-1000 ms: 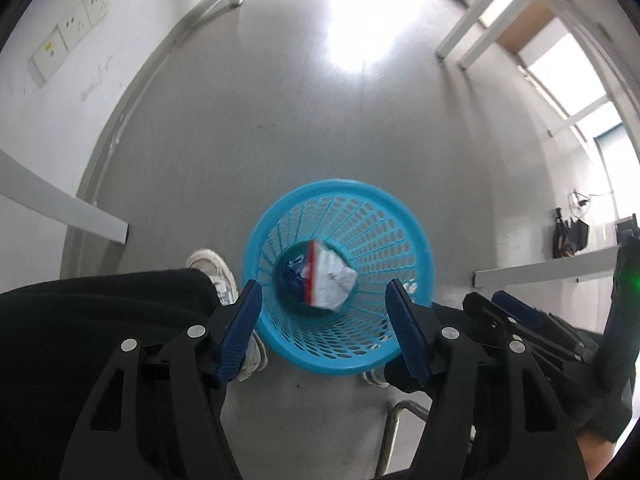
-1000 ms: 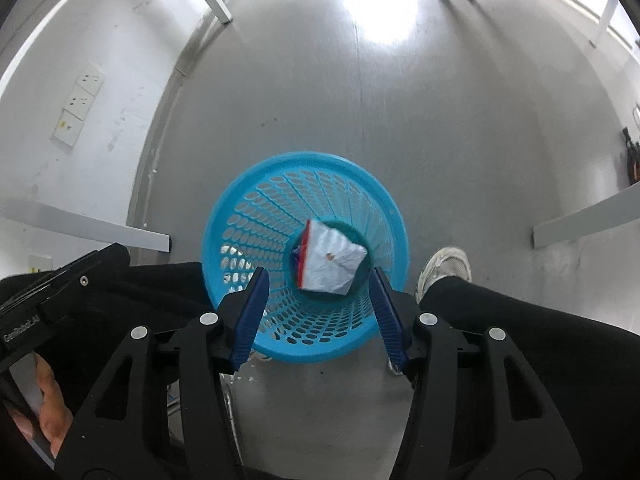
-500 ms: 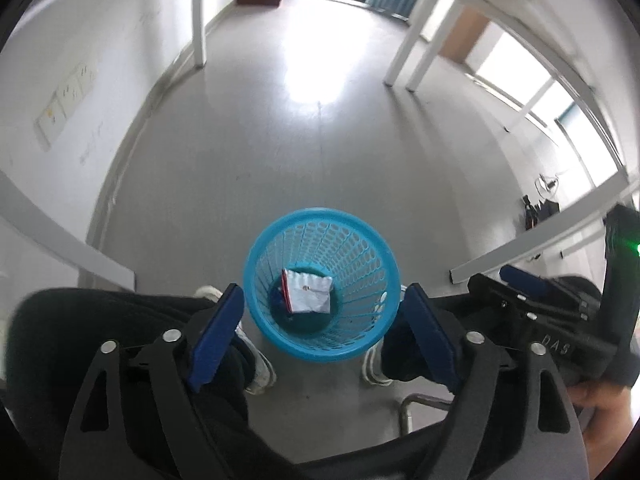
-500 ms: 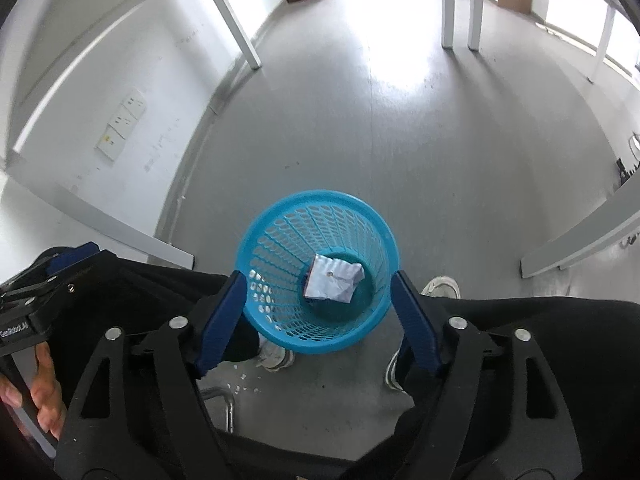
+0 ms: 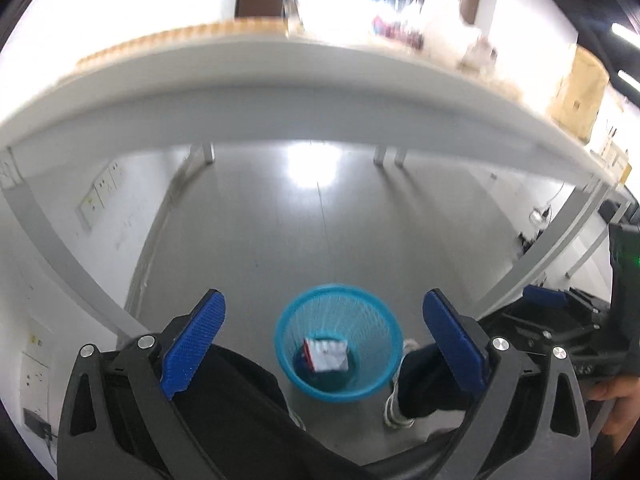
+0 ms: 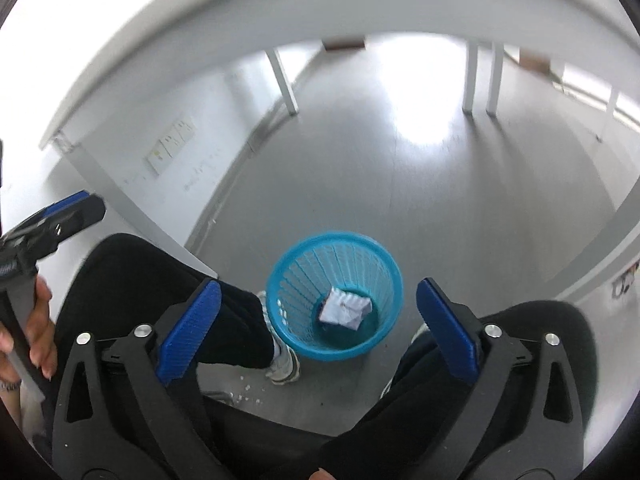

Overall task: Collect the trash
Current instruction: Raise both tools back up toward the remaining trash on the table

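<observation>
A blue plastic mesh wastebasket (image 5: 372, 380) stands on the grey floor between the person's feet; it also shows in the right wrist view (image 6: 296, 280). A crumpled white, red and blue wrapper (image 5: 326, 354) lies at its bottom, also seen in the right wrist view (image 6: 346, 310). My left gripper (image 5: 324, 344) is open and empty, high above the basket. My right gripper (image 6: 318, 328) is open and empty, also well above it.
A white table edge (image 5: 320, 108) spans the top of the left wrist view, with blurred boxes and items on it. The same table edge (image 6: 200, 24) arcs over the right wrist view. White table legs (image 6: 286, 82), a wall with sockets (image 6: 170, 148) and the person's legs surround the basket.
Both grippers have risen far above the basket, from just over its rim to table height, and both stand wider open. The wrapper stays in the basket.
</observation>
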{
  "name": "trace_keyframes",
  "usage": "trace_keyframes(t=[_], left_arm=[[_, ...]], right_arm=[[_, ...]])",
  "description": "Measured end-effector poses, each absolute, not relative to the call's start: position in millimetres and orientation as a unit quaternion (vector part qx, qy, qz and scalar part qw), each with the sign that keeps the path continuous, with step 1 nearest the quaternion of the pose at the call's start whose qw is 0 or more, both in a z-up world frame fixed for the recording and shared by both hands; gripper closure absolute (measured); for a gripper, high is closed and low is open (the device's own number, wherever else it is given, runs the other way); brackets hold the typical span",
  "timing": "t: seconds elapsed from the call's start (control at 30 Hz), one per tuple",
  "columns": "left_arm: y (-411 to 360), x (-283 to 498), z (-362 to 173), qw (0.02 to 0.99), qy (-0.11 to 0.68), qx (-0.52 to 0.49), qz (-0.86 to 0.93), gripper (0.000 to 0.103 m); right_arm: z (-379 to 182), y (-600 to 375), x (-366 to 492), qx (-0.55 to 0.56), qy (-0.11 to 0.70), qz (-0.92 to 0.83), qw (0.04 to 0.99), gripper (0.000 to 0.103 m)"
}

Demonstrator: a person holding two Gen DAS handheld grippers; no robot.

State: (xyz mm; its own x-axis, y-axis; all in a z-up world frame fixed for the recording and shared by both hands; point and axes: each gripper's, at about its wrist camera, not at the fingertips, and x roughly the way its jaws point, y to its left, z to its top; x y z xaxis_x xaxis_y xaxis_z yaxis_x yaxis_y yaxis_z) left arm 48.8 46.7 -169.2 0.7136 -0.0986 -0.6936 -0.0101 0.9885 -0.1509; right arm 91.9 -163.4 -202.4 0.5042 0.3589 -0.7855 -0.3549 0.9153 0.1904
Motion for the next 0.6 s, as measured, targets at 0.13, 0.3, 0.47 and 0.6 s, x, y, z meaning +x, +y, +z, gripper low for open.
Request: trace_keyframes(t=[0.13, 0.3, 0.47, 0.6], left_arm=[[51, 37, -144, 0.932, 0.351, -0.079, -0.028, 0.006], [56, 26, -122, 0.936, 0.340, -0.083, -0.029, 0.006], [58, 14, -108, 0.943, 0.322, -0.083, -0.015, 0.006], [53, 11, -98, 0.950, 0.309, -0.052, -0.004, 0.006]], right_arm=[[-171, -166, 76, -0.005, 0.420, 0.211, 0.883, 0.009], [-123, -169, 61, -0.012, 0.371, 0.218, 0.903, 0.009], [-83, -171, 57, -0.004, 0.335, 0.227, 0.915, 0.009], [-63, -174, 62, 0.004, 0.318, 0.230, 0.920, 0.009]])
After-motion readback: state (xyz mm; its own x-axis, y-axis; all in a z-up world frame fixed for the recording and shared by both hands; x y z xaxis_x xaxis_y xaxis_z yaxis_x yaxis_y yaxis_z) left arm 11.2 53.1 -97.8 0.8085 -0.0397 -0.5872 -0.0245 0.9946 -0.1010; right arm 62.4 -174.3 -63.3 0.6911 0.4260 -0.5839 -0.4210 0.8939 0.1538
